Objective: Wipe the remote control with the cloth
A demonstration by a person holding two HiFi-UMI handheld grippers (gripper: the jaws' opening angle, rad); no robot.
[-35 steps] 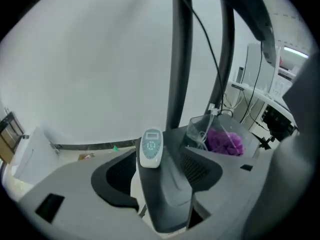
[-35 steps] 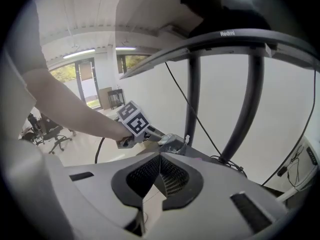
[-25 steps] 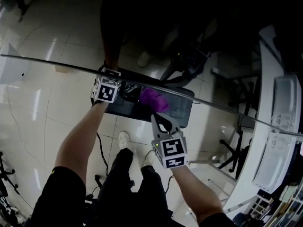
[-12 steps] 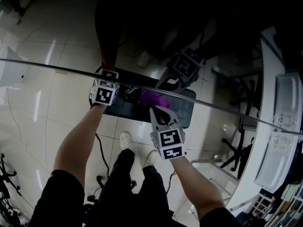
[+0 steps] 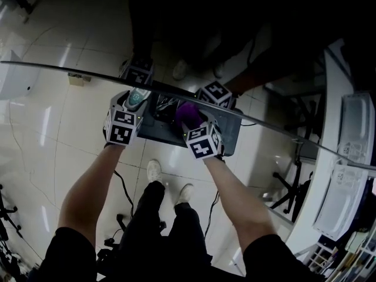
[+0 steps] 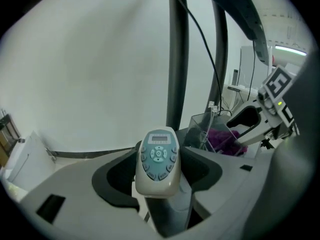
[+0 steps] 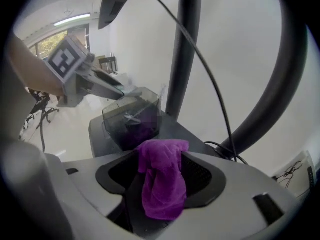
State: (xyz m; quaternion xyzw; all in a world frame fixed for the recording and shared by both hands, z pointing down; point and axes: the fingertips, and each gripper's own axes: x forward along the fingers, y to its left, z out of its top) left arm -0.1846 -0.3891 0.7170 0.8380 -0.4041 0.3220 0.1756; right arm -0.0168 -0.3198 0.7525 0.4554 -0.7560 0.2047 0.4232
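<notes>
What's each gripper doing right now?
Left gripper: jaws just closed, holding the remote control.
Right gripper: jaws just opened, purple cloth lying loose between them.

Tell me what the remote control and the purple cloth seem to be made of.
Remote control: likely hard plastic, smooth pale shell with a dull sheen, teal face with raised buttons, perhaps rubber.
Purple cloth: soft fabric, matt and fuzzy, draped in limp folds; maybe microfibre.

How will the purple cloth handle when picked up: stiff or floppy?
Probably floppy: the cloth droops in soft folds. Likely light for its size, as it looks thin. Its matte weave should grip rather than slip.
</notes>
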